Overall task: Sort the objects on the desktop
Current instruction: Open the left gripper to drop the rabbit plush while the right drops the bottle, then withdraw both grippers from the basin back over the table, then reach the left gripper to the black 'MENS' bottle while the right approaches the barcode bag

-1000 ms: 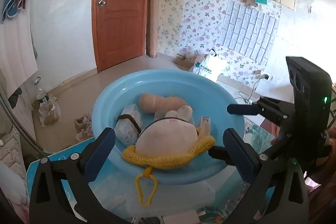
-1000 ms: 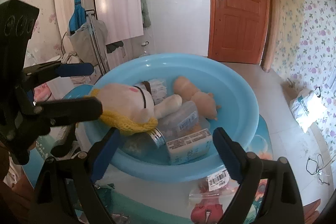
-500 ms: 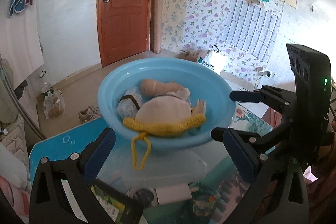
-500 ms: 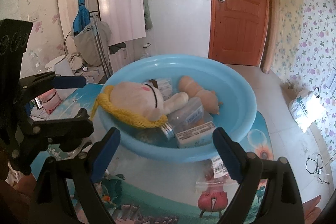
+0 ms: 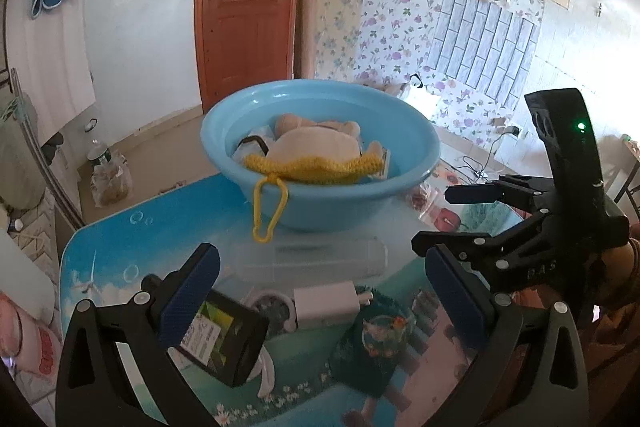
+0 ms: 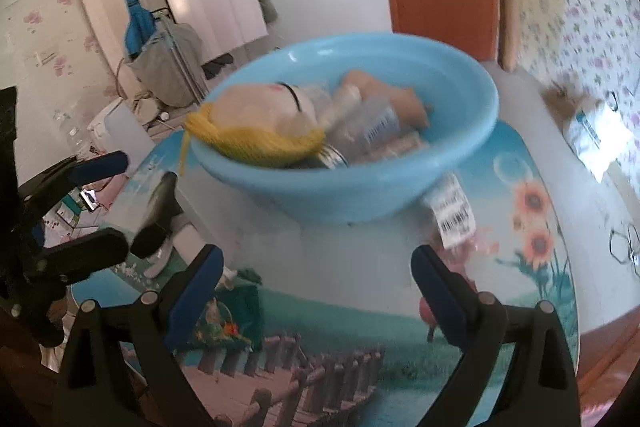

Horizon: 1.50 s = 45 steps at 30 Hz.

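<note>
A light blue basin stands on the picture-printed table, also in the right wrist view. It holds a plush doll with a yellow knitted band, a jar, small boxes and a tan toy. My left gripper is open and empty, back from the basin, above a black box, a white charger and a clear case. My right gripper is open and empty, also short of the basin.
A dark green pouch lies near the front of the table. A barcoded packet lies by the basin's right side. The table edge drops off at left; floor clutter and a drying rack lie beyond.
Both grippers have drawn back from the basin, which now looks smaller and farther. Table items in front of the basin have come into view. Both stayed open.
</note>
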Tool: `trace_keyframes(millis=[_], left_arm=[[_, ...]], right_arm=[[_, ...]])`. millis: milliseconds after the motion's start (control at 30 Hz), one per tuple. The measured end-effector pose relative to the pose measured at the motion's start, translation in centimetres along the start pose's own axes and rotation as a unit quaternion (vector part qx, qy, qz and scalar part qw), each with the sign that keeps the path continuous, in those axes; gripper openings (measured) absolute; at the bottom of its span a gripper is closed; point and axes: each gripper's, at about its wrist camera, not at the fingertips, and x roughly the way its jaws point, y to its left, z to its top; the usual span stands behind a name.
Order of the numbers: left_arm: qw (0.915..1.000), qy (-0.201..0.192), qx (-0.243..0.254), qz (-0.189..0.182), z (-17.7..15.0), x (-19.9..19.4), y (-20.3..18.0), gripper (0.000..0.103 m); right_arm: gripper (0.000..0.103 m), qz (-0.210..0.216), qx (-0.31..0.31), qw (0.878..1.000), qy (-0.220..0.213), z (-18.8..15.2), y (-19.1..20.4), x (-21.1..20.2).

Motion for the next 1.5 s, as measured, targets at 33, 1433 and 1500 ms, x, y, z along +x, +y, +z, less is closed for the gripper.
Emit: trace_keyframes(millis=[33, 1433, 1500], left_arm=[[1.0, 0.001, -0.001, 0.0, -0.3, -0.1, 0.0, 0.103], [0.9886, 0.047, -0.136, 0.044, -4.7, 1.4, 6.8, 0.103], [0.9871, 0.055, -0.142, 0.048, -4.7, 2.1, 7.1, 0.103]], right_arm=[[0.097, -0.001, 0.003, 1.0, 0.002, -0.2, 0.0, 0.0], [0.097, -0.062, 0.04, 0.997, 0.018, -0.3, -3.4, 1.3], [0.097, -0.071, 0.046, 0.996, 0.017, -0.2, -4.0, 1.4]])
